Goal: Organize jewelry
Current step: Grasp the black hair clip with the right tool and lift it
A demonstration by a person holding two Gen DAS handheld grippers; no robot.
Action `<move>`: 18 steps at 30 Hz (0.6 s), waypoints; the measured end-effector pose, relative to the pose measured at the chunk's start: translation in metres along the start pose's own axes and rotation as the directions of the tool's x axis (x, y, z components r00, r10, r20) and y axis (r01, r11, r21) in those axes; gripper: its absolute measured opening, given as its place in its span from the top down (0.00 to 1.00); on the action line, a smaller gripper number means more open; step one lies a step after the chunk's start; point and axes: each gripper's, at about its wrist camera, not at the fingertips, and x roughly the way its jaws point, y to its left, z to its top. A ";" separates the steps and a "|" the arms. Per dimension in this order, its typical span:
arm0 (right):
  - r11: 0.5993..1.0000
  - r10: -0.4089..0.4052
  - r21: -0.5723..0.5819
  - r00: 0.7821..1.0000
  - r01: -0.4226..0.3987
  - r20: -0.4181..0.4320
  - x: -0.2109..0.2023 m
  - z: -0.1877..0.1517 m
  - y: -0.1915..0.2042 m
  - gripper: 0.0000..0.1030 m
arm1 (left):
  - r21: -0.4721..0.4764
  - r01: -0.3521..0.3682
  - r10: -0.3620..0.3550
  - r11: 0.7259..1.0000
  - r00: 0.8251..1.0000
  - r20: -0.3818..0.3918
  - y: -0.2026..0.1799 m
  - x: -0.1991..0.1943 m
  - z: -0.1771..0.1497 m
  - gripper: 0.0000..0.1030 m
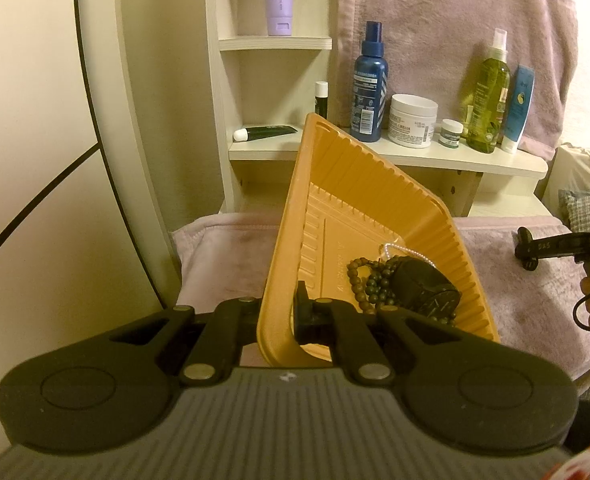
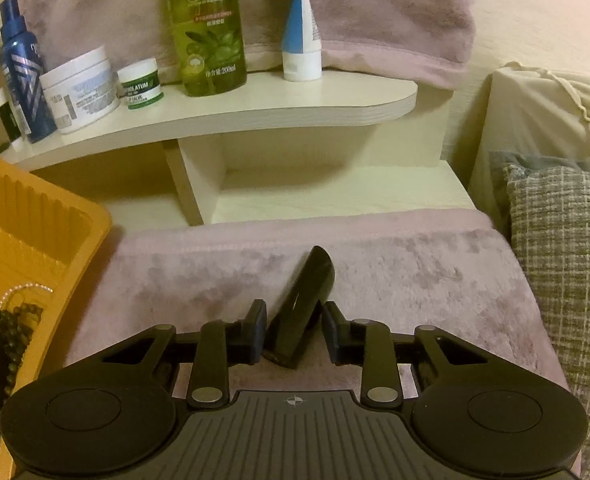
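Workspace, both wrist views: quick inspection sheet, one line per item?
Surface: pink plush blanket over the worktop.
Job's things: ribbed orange plastic tray, tilted, holding dark bead bracelets, a thin pearl chain and a black watch; glossy black oblong case on the blanket.
Clutter: blue spray bottle, white cream jar, green olive bottle on the shelf.
Grippers: left gripper shut on the tray's wall; right gripper jaws flank the case, a gap showing on one side.
Cables: black lead at the right gripper.
Surroundings: grey woven cushion.
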 end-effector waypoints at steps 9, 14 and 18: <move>0.998 0.008 -0.062 1.000 -0.007 0.010 -0.004 -0.007 0.005 0.77 | 0.002 0.000 0.000 1.000 1.000 0.001 -0.001 0.000 0.000 0.94; 0.995 0.039 -0.089 0.998 -0.035 0.043 -0.021 -0.015 0.004 0.77 | 0.003 0.003 -0.003 1.000 1.000 0.003 -0.001 -0.001 0.000 0.94; 0.993 0.080 -0.088 0.995 -0.074 0.065 -0.041 -0.022 -0.001 0.77 | 0.004 0.002 -0.002 1.000 1.000 0.006 0.000 -0.002 0.000 0.94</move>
